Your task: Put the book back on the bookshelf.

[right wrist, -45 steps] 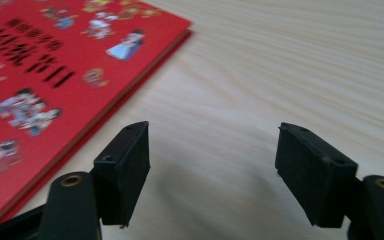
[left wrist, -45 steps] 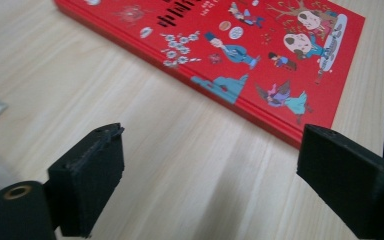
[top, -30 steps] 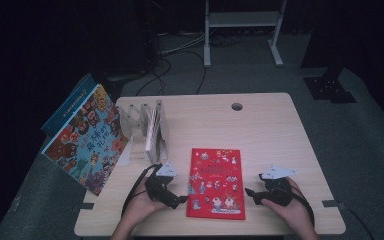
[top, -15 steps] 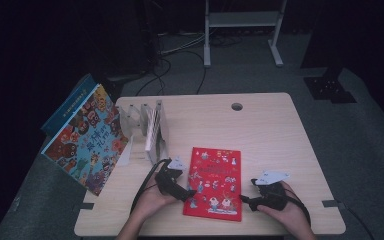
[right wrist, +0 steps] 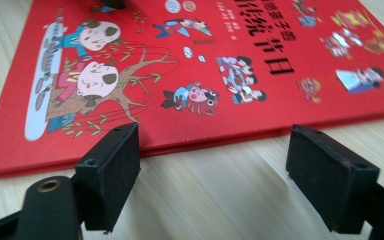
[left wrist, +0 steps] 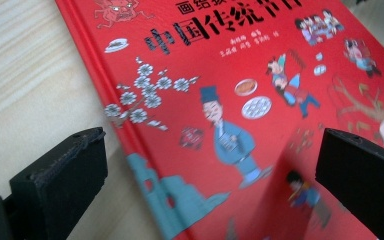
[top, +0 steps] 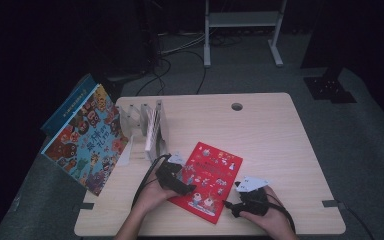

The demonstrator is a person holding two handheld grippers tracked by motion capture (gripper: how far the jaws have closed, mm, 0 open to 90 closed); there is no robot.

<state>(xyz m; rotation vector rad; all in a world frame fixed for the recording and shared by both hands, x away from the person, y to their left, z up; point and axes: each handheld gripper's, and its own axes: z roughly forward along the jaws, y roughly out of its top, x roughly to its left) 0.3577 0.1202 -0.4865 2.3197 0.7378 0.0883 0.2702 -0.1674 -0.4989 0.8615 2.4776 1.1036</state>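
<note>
Both tongs, left (top: 184, 189) and right (top: 234, 207), gape around the book (top: 207, 180) at lower centre; you could shove it askew.

Red book (top: 207, 181) — cartoon figures, black title characters, pale wood-grain table (top: 260, 130), black gripper (top: 232, 208) jaws.

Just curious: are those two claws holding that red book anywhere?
No. Both grippers, left and right, are open beside the red book; nothing is held.
</note>
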